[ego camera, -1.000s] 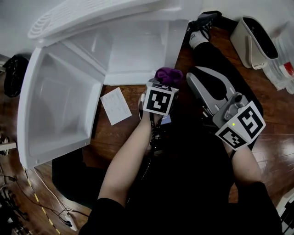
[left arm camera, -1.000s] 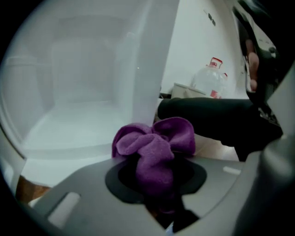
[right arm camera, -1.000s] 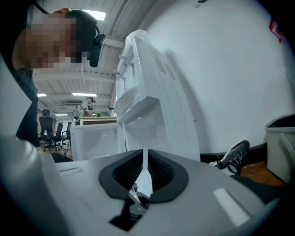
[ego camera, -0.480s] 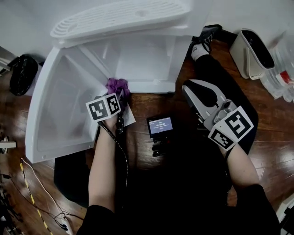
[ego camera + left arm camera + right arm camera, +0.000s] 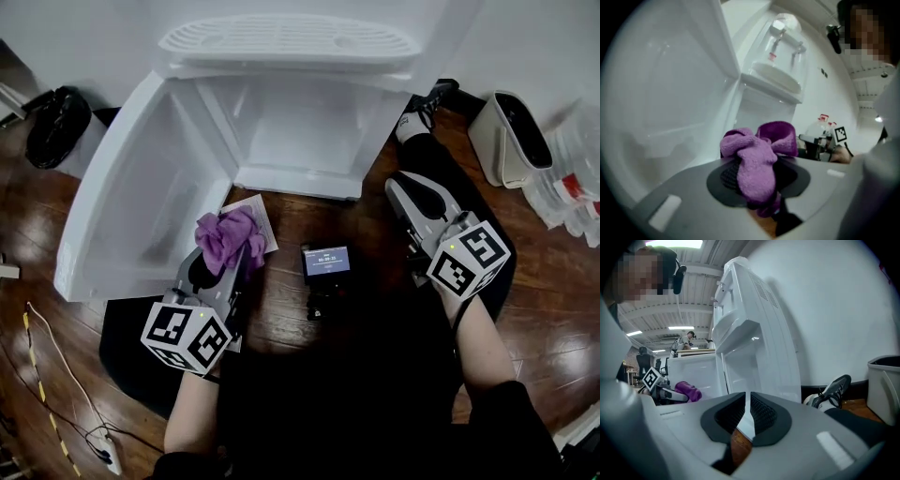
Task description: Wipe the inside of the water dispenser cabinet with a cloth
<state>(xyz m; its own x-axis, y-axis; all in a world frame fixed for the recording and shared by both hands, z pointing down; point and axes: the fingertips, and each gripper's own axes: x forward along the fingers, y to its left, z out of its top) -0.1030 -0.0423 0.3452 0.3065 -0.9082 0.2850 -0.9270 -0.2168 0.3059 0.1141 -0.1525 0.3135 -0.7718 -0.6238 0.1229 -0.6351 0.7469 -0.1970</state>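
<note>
Two grippers: one in each hand, both in the lower half of the head view.
Left gripper [image 5: 232, 255]: at lower left, its marker cube nearest the camera. The jaws are clamped on the cloth, which fills the gap between the pads in the left gripper view.
Cloth [image 5: 226, 239]: purple and bunched, bulging out past the jaw tips. It sits left of centre, over the floor in front of the cabinet's opening and outside it, just beside the lower edge of the door.
Right gripper [image 5: 401, 187]: right of centre, pointing toward the top of the frame. Its jaws are pressed together with nothing between them; the right gripper view shows only a thin slit.
Cabinet [image 5: 291, 131]: white, upper centre, standing open, its inner walls bare and pale.
Door [image 5: 131, 206]: swung out to the left, its inner face turned toward the camera.
Grille [image 5: 286, 39]: slotted white tray at top centre, above the opening.
Paper [image 5: 261, 214]: flat on the wooden floor [image 5: 309, 220], partly under the cloth.
Device [image 5: 326, 262]: small, with a lit screen, at centre between the two grippers.
Bin [image 5: 511, 136]: pale, at upper right.
Shoe [image 5: 417, 117]: between the cabinet and the bin.
Bag [image 5: 58, 122]: black, at upper left.
</note>
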